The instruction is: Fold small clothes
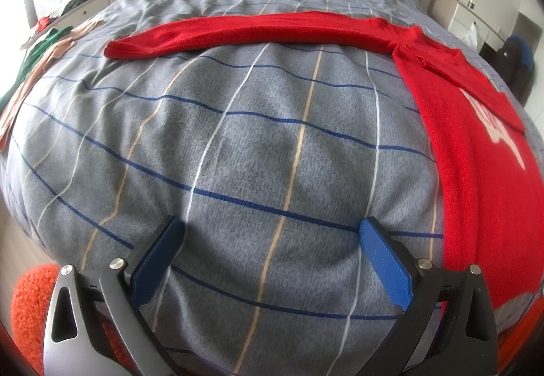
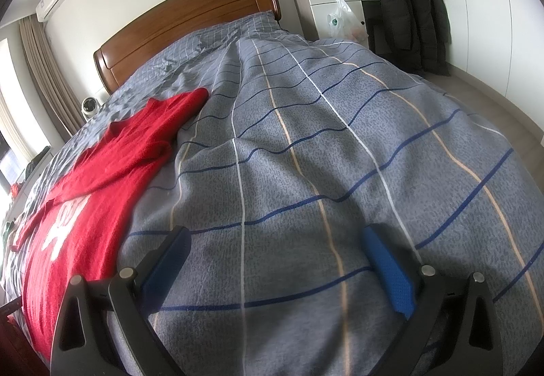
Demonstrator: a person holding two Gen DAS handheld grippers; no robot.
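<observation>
Grey checked bedding covers the bed (image 1: 238,144), and on it a red sweater (image 1: 476,172) lies flat, its white-lettered front up. In the left wrist view the body of the sweater runs down the right side, and one sleeve (image 1: 238,32) stretches straight out to the left across the bed, far ahead of the left gripper (image 1: 272,240). In the right wrist view the other sleeve (image 2: 176,110) reaches up toward the wooden headboard (image 2: 183,22).

Neither sleeve is folded in yet, so the step in hand is probably the first fold. To do it well, each sleeve should be pinched near the cuff, lifted only a little and laid across the chest without dragging the body out of shape; the knit looks soft and may stretch if pulled hard.

Both grippers hover low over bare bedding, pointing forward up the bed, with nothing touching the sweater. The left gripper's jaws stand wide apart and hold nothing, just left of the sweater's hem side. The right gripper (image 2: 275,246) likewise has its jaws spread and empty, with the sweater just beside it on its left.
</observation>
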